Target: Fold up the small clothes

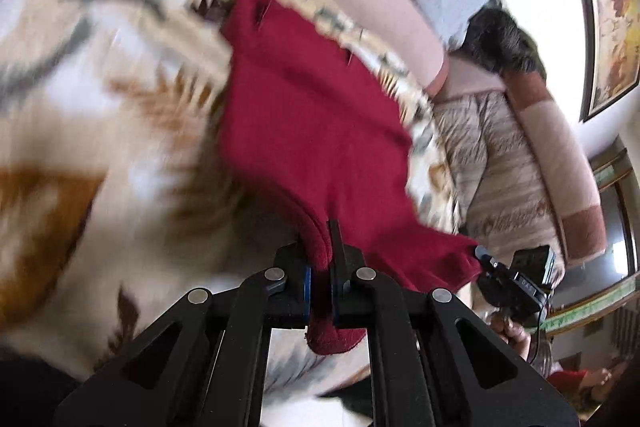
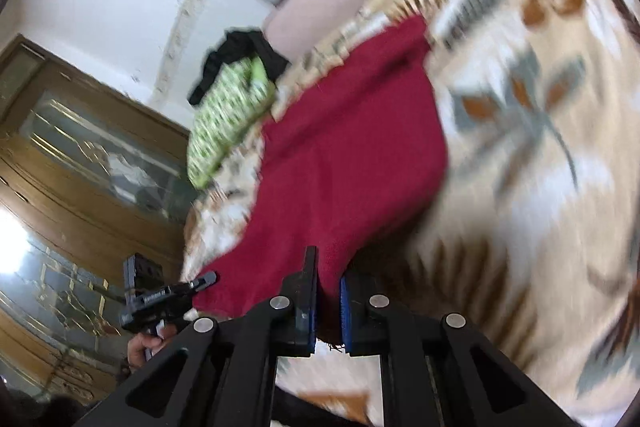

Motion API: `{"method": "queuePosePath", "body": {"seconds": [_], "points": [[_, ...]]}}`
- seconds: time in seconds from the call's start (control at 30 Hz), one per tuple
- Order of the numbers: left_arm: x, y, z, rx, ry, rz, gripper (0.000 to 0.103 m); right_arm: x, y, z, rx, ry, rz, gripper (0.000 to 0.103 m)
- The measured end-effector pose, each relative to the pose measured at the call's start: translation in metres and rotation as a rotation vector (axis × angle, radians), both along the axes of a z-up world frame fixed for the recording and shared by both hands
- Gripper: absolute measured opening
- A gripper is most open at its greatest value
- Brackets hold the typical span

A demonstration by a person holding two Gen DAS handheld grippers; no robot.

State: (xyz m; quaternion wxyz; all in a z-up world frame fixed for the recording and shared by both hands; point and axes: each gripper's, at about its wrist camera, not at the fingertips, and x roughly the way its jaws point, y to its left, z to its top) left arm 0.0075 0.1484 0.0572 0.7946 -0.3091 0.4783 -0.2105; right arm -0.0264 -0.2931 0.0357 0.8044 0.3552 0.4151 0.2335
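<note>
Red garment (image 1: 312, 115) edge pinched btwn both grippers' fingers.

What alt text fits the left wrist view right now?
The left gripper is shut on the near edge of a red garment spread over a patterned blanket. The right gripper pinches another corner at right. Motion blurs the image.
</note>
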Motion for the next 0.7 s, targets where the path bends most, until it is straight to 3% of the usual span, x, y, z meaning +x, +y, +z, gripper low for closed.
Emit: {"method": "queuePosePath", "body": {"seconds": [0.1, 0.37, 0.5, 0.7], "points": [[0.030, 0.004, 0.004, -0.032, 0.001, 0.053, 0.005, 0.030, -0.003, 0.019, 0.017, -0.043, -0.026, 0.008], [0.141, 0.018, -0.011, -0.067, 0.007, 0.151, 0.005, 0.117, -0.002, 0.027, -0.007, -0.068, -0.097, 0.008], [0.200, 0.013, -0.025, -0.017, 0.018, 0.163, 0.005, 0.175, -0.011, 0.019, 0.018, -0.066, -0.167, 0.008], [0.251, 0.003, -0.031, 0.042, -0.017, 0.178, 0.005, 0.247, -0.009, 0.005, 0.012, -0.073, -0.210, 0.008]]}}
